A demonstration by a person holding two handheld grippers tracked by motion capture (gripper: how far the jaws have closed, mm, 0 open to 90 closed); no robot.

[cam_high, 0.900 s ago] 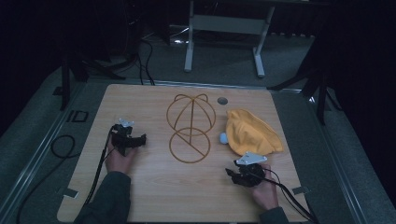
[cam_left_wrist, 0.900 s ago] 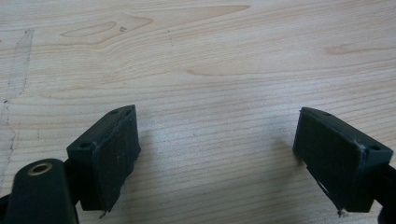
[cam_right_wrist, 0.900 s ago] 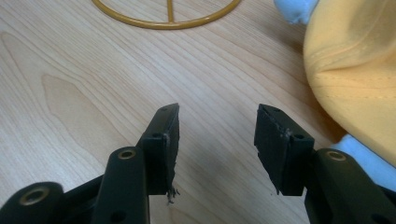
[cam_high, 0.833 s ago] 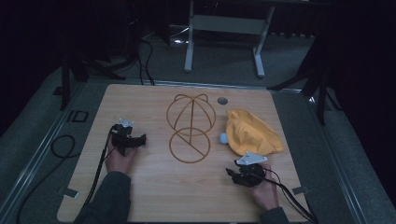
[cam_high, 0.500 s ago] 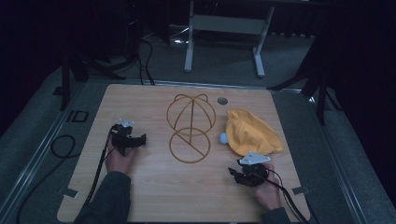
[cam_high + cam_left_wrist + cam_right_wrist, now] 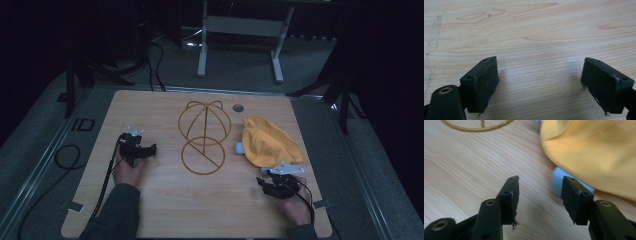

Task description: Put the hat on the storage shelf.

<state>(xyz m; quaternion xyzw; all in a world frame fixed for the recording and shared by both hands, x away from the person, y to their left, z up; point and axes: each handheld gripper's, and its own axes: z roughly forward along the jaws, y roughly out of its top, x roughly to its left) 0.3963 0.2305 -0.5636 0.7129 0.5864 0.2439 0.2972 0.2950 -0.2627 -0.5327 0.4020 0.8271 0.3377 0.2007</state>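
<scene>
A yellow cloth (image 6: pixel 270 142) lies bunched at the table's right, with a light blue piece (image 6: pixel 239 148) poking out at its left edge. My right gripper (image 6: pixel 265 185) rests just in front of the cloth. In the right gripper view it (image 6: pixel 540 195) stands open over bare wood, the yellow cloth (image 6: pixel 594 152) just ahead and a light blue piece (image 6: pixel 556 182) right behind one jaw. My left gripper (image 6: pixel 142 150) lies at the table's left, held by a hand. In its own view the left gripper (image 6: pixel 539 82) is open wide with only wood between the jaws.
A gold wire frame (image 6: pixel 204 135), a dome shape above a ring, lies at the centre of the wooden table (image 6: pixel 165 210); part of the wire ring (image 6: pixel 474 129) appears in the right gripper view. A round hole (image 6: pixel 238 107) sits near the far edge. Cables trail off the left side.
The right gripper has shifted slightly to the right, along the front of the yellow cloth. The left gripper has stayed where it was.
</scene>
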